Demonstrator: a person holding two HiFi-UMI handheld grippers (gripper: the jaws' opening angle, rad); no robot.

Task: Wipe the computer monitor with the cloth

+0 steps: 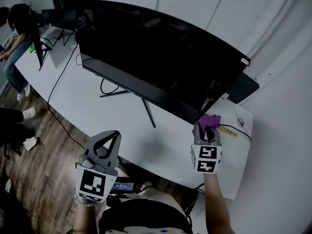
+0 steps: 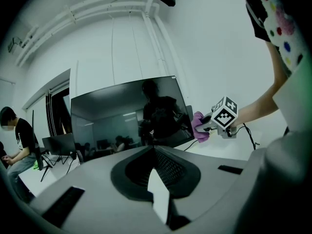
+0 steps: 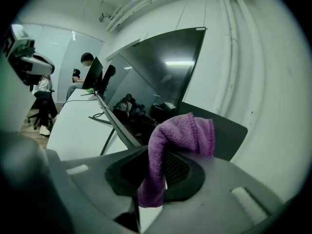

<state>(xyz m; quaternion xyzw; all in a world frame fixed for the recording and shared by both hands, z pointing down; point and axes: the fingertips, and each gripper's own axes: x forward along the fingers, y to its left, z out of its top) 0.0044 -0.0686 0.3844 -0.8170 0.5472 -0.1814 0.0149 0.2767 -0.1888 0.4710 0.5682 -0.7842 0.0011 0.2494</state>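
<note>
From the head view: wide dark computer monitor (image 1: 161, 57) standing on a long white surface (image 1: 92, 106), screen blank. At right, right gripper (image 1: 206, 133) raised on an outstretched bare forearm (image 1: 218, 204), pointing up at the screen's lower right corner, purple cloth (image 1: 207, 122) bunched at its tip just beside the bottom bezel; contact with the screen not clear. At left, left gripper (image 1: 114, 134) held lower and nearer the body, over the surface's near edge, well apart from the monitor and tilted toward it. Behind the monitor's right end, a second dark panel (image 1: 245, 87); at far left, a seated person (image 1: 14, 38) beside a wooden floor (image 1: 44, 140). From the left gripper view: jaws pressed together with nothing between them, aimed at the screen and the room's reflection in it; beyond, cloth and other gripper at the monitor's lower right corner, arm reaching in from the right. From the right gripper view: jaws pinching the cloth, one fold arching up over the tips, the rest hanging down between them; monitor close ahead, seen at a sharp angle and rising to the upper right, its stand legs (image 3: 108, 141) planted on the surface at left.
</note>
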